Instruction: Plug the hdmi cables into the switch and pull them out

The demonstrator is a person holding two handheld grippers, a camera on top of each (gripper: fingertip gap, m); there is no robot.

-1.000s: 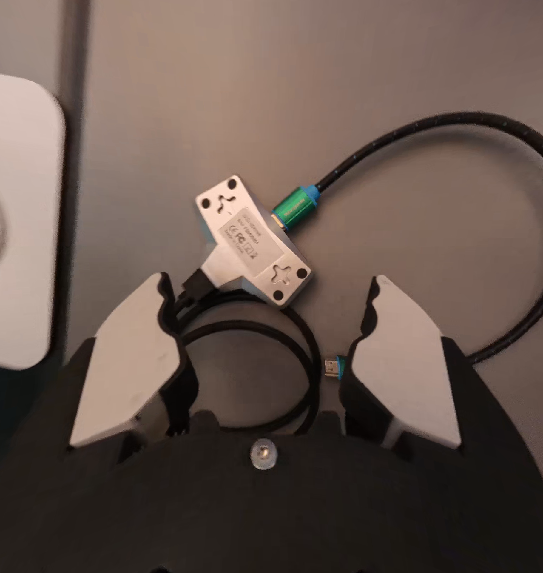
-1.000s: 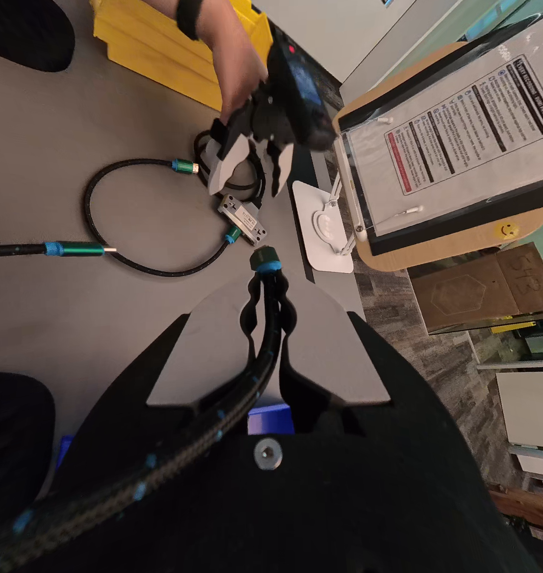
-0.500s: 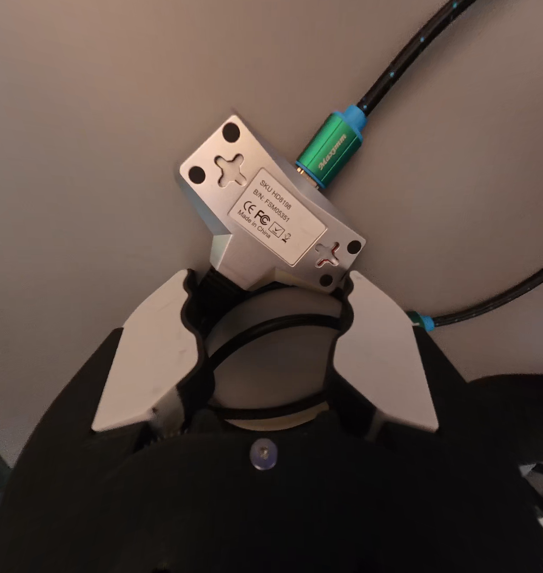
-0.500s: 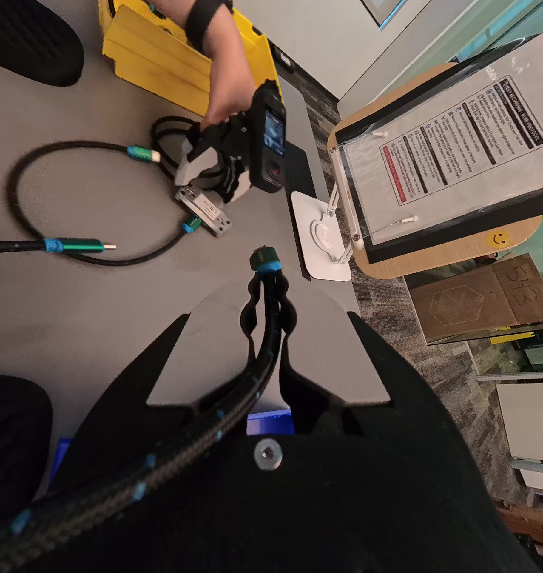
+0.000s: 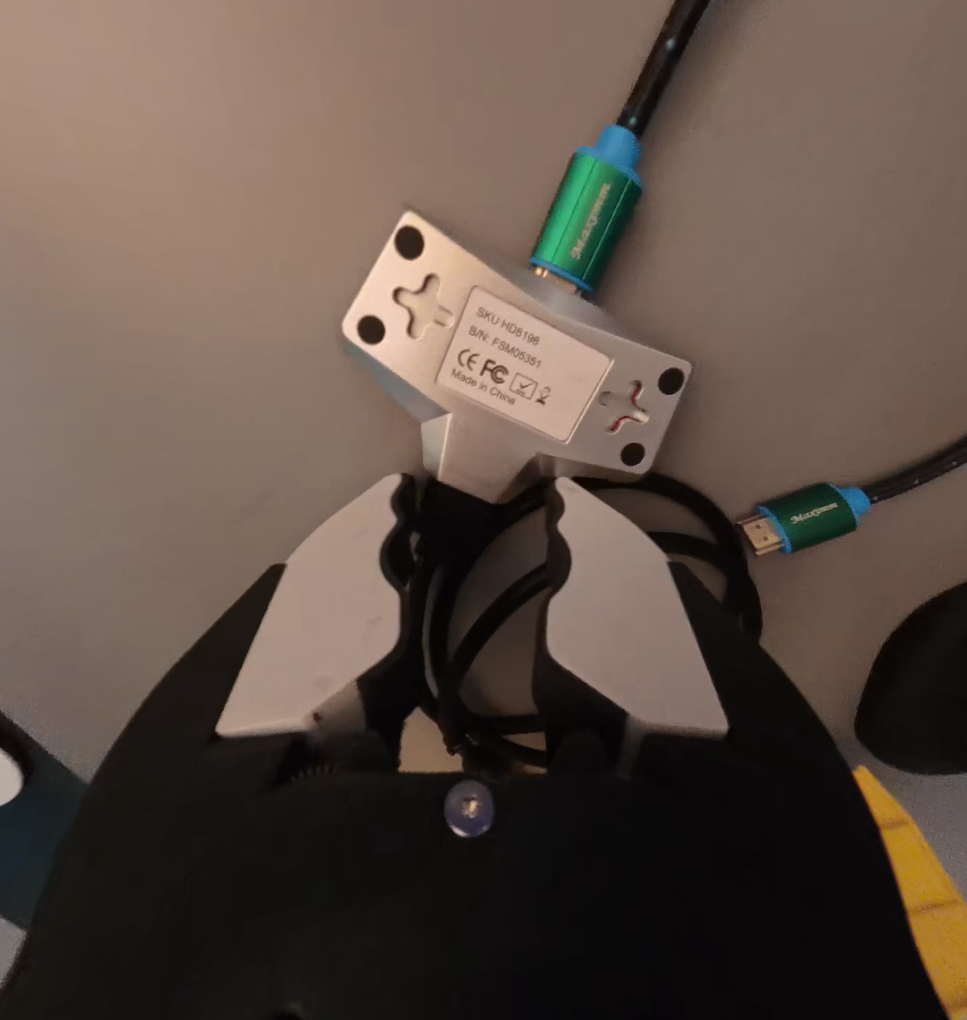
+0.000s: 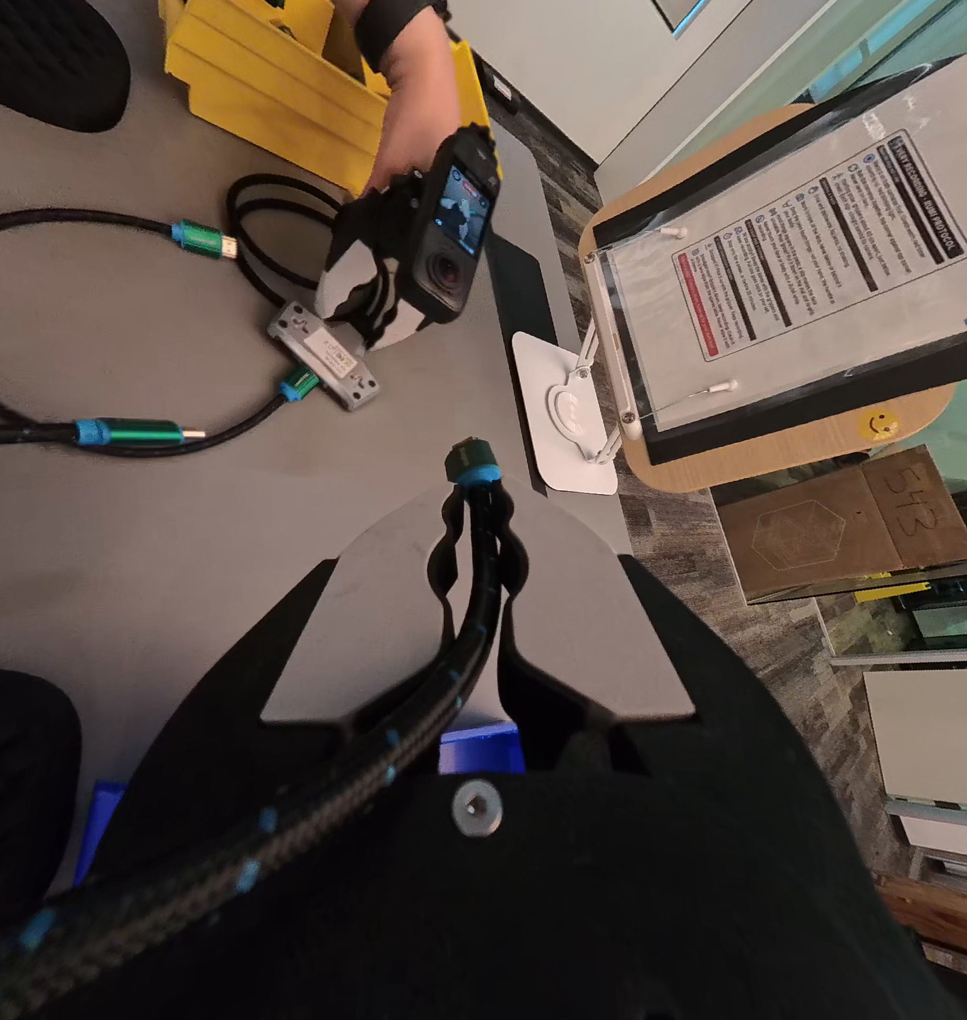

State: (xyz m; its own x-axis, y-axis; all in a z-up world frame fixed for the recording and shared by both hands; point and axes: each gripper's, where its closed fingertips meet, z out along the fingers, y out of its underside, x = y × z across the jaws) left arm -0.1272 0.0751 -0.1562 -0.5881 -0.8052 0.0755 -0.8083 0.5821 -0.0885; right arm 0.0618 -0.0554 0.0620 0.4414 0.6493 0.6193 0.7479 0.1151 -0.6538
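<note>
The silver switch (image 5: pixel 514 353) lies label-side up on the grey table. One green HDMI plug (image 5: pixel 586 221) sits in its far side. My left gripper (image 5: pixel 476 488) is closed around the switch's narrow near end, with its thin black cable (image 5: pixel 470 607) looped between the fingers. A loose green plug (image 5: pixel 790 519) lies to the right. My right gripper (image 6: pixel 473 497) is shut on a braided HDMI cable (image 6: pixel 470 607), its plug (image 6: pixel 470 461) poking past the fingertips, above the table and apart from the switch (image 6: pixel 327 353). The left gripper (image 6: pixel 360 320) also shows there.
A yellow bin (image 6: pixel 282 94) stands behind the switch. A white stand base (image 6: pixel 564 408) with a sign board (image 6: pixel 801 276) is at the table's right edge. Two more loose green plugs (image 6: pixel 133 433) (image 6: pixel 202 240) lie left. A blue bin (image 6: pixel 478 750) is under my right gripper. The gap from one gripper's tips to the other's is roughly 30 centimetres.
My left gripper has moved in on the switch and its fingers have narrowed from wide open to close around the switch's near end. My right gripper keeps its hold on the cable.
</note>
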